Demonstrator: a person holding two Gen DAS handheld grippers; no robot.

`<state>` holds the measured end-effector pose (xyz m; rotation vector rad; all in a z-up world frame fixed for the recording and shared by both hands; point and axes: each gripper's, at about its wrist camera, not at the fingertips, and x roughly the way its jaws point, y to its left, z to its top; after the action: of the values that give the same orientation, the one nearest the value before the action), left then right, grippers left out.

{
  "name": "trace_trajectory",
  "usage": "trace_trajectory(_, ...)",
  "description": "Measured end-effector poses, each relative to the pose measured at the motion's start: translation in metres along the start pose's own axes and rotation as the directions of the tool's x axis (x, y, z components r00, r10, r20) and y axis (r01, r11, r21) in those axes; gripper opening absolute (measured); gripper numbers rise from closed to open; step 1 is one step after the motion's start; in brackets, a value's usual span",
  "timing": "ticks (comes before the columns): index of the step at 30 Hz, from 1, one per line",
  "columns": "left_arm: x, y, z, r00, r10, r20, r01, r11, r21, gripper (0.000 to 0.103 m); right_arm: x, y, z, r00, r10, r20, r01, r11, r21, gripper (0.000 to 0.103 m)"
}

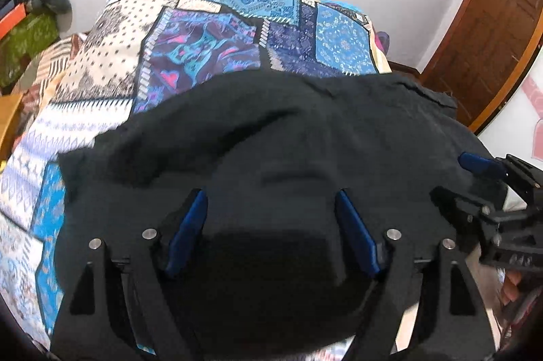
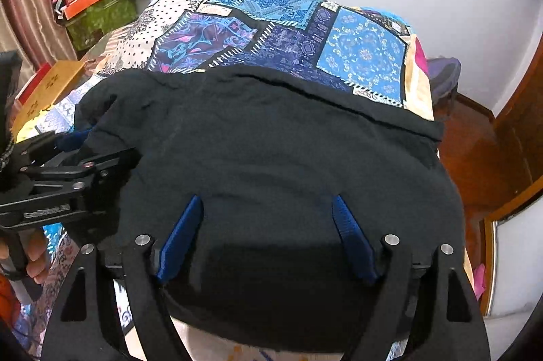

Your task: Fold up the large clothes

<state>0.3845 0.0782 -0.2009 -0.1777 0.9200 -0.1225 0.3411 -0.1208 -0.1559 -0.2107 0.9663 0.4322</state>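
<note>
Left wrist view: a large black garment lies spread over a bed covered by a patchwork bedspread in blue, purple and cream, with a white wall behind and a brown wooden door at the right. The left gripper points down at the cloth with its 2 blue pads spread wide, and the fabric between them is not pinched. The right gripper shows at the right edge of this view, beside the cloth's right side. In the right wrist view the right gripper is likewise spread apart over the garment, pinching nothing, and the left gripper sits at the cloth's left side. The garment looks soft, limp and fairly light, judging by its shallow wrinkles and the way it drapes over the bed edge. It would likely sag and bunch when lifted, and thin layers may slip from the pads. A sensible hold seems to be 2 well-apart points along the near edge, or at a corner, where the fabric can be gathered thickly.
</note>
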Motion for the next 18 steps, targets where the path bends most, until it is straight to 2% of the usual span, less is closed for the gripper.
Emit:
trace_trajectory(5, -0.029, 0.024, -0.022, 0.999, -0.039, -0.012, 0.038, 0.995, -0.091, 0.079, -0.014, -0.008, -0.009, 1.0, -0.013, -0.014, 0.014, 0.999, 0.032, 0.081)
trace_trajectory(10, -0.059, 0.061, -0.043, 1.0, 0.028, 0.01, -0.025, 0.984, -0.178, 0.079, -0.029, -0.014, -0.016, 0.999, -0.04, -0.028, 0.041, 0.998, 0.045, 0.081)
trace_trajectory(13, -0.074, 0.096, -0.059, 0.999, 0.019, 0.028, -0.009, 0.95, -0.313, 0.079, -0.039, -0.016, -0.019, 0.998, -0.049, -0.033, 0.051, 0.997, 0.059, 0.081)
trace_trajectory(18, -0.076, 0.143, -0.088, 0.996, -0.082, 0.039, 0.09, 0.854, -0.512, 0.079, -0.056, -0.015, -0.019, 0.999, -0.039, -0.006, 0.039, 0.996, 0.086, 0.081)
